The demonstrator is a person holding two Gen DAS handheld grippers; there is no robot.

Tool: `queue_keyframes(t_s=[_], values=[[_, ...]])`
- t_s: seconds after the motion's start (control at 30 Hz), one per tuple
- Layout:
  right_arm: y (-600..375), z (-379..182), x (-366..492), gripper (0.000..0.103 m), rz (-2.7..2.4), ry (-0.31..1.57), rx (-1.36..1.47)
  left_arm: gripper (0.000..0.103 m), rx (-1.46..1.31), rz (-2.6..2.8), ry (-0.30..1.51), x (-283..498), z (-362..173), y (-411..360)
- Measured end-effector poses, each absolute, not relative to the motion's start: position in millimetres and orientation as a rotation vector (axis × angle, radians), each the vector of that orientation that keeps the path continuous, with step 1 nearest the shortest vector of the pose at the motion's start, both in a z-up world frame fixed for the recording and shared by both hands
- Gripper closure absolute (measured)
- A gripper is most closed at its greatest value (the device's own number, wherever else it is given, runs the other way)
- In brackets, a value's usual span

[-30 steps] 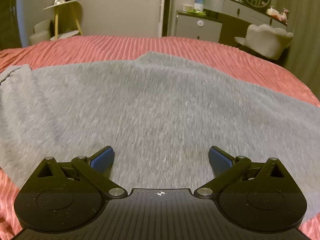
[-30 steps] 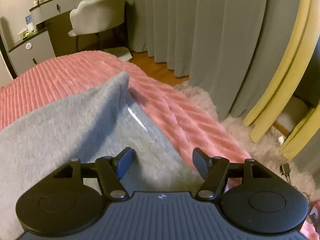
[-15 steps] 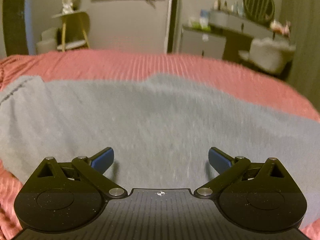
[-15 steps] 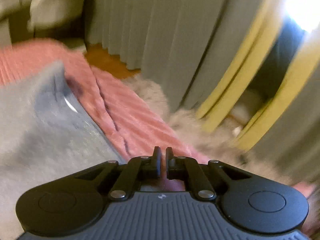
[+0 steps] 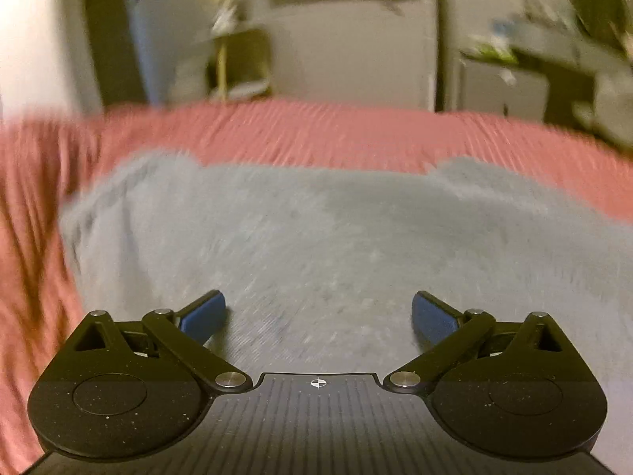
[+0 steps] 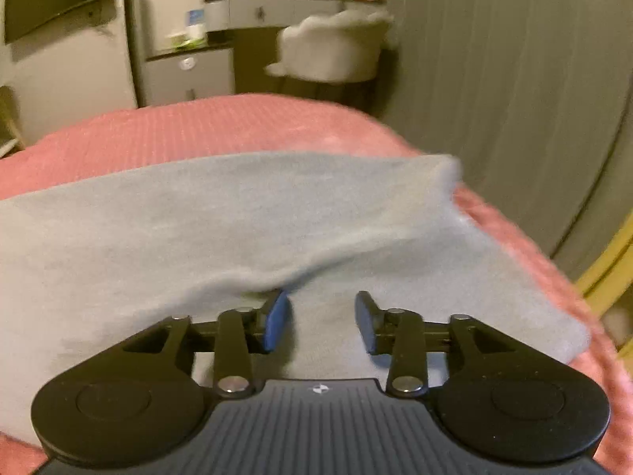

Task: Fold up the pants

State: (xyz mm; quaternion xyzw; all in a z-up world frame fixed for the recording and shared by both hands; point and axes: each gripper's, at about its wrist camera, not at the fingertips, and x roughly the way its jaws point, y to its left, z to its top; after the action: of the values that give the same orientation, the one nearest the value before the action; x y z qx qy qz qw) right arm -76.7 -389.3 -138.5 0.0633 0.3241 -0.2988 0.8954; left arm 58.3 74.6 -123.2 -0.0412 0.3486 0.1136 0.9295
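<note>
Nearest the right wrist camera, the right gripper [image 6: 321, 314] is hovering low over the pants [image 6: 205, 213] with its jaws moderately apart and gripping nothing; its left blue pad [image 6: 275, 318] is sitting just under a raised fold ridge that is running from about 9 o'clock up toward 2 o'clock. In the left wrist view, the left gripper [image 5: 318, 314] is standing wide apart, empty, above the flat grey cloth [image 5: 336, 237].

The pants are lying spread across the pink ribbed bedspread [image 6: 205, 126], with one layer apparently already lying over another on the right side, so the job is looking mid-fold, between grasps. Next, each claw probably needs to be lowering onto an edge or corner and pinching through both layers, then carrying it across evenly.

Beyond the bed, at 12 o'clock, a white chair [image 6: 332, 49] and a dresser [image 6: 186, 73] are standing by the grey curtain [image 6: 506, 79].
</note>
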Motion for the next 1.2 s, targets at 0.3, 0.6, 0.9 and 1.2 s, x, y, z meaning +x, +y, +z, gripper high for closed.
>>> queue_keyframes(t_s=[0.3,0.6,0.9,1.2], values=[[-427.5,-116.7,-100.9,0.058,-0.697,0.597,0.347,0.0,0.067,0.137,0.745,58.5,-137.0,32.0],[-457.4,-129.6,-127.8,0.05,-0.991,0.617,0.393,0.0,-0.093,0.131,0.793,55.3,-138.8,57.7],[-467.8,-162.5,-214.4,0.009,-0.65,0.31,1.044,0.0,-0.047,0.126,0.791,61.1,-139.8,52.2],[-477.2,-165.2,-206.4,0.007,-0.591,0.241,1.232,0.0,-0.038,0.129,0.794,57.1,-138.7,51.2]])
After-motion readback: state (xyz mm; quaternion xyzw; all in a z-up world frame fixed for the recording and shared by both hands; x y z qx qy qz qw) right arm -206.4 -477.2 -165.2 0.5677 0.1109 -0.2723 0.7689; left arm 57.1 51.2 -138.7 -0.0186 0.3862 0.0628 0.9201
